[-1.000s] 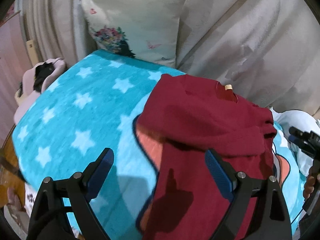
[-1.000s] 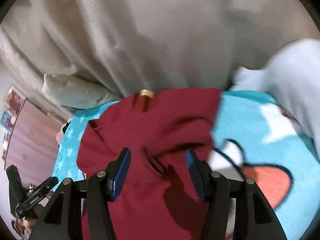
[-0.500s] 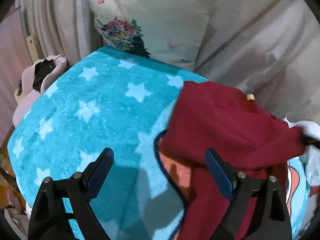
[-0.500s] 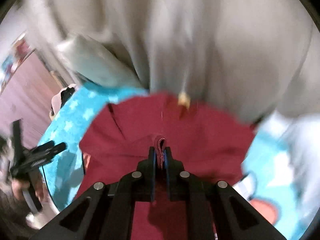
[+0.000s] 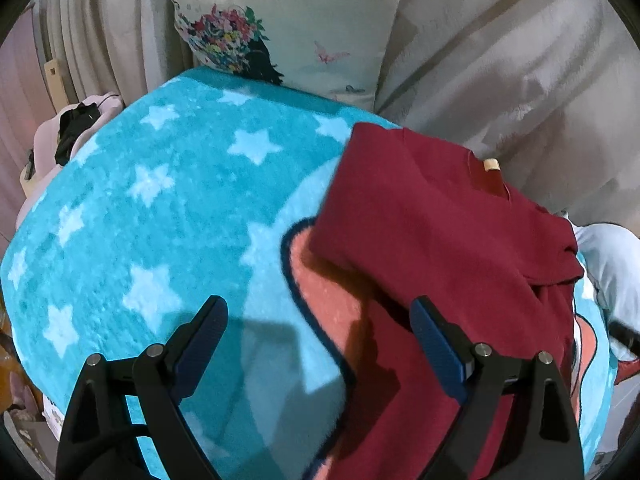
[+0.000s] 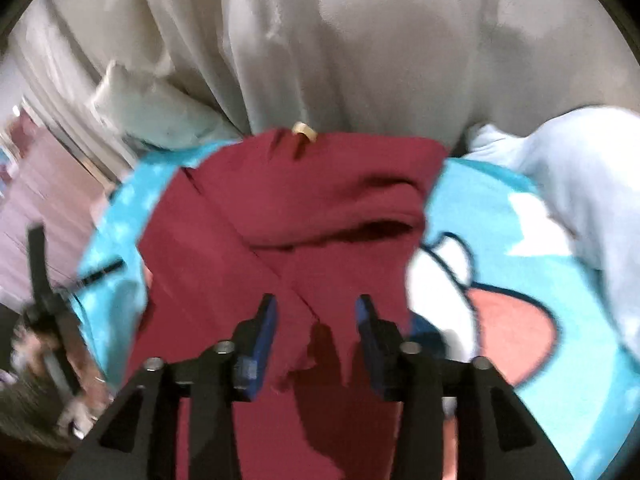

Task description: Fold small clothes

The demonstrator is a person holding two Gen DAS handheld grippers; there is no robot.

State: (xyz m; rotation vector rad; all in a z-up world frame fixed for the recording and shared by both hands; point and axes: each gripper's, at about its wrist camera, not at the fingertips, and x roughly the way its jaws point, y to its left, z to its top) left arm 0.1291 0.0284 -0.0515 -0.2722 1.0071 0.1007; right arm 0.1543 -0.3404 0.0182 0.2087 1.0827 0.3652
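Two tongs spread | left tongs [image 5: 320, 344] beside red garment [image 5: 440, 240] edge | right tongs [image 6: 316, 332] over it

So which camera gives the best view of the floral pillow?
The left wrist view: the floral pillow stands sharp at the top, propped behind the star blanket. The right wrist view shows only a blurred pale cushion at left; whether it is the same pillow is unclear.

We read this as home, likely bedroom or living corner. Soft surface covered by turquoise blanket [image 5: 160, 216] with white stars and cartoon print. Flowered pillow [image 5: 280, 28] propped against pale draped cloth [image 5: 500, 60]. Dark red garment [image 5: 432, 232] lies on blanket; pale blue clothing [image 6: 568, 168] beside it. Pink curtain [image 6: 36, 200] at side.
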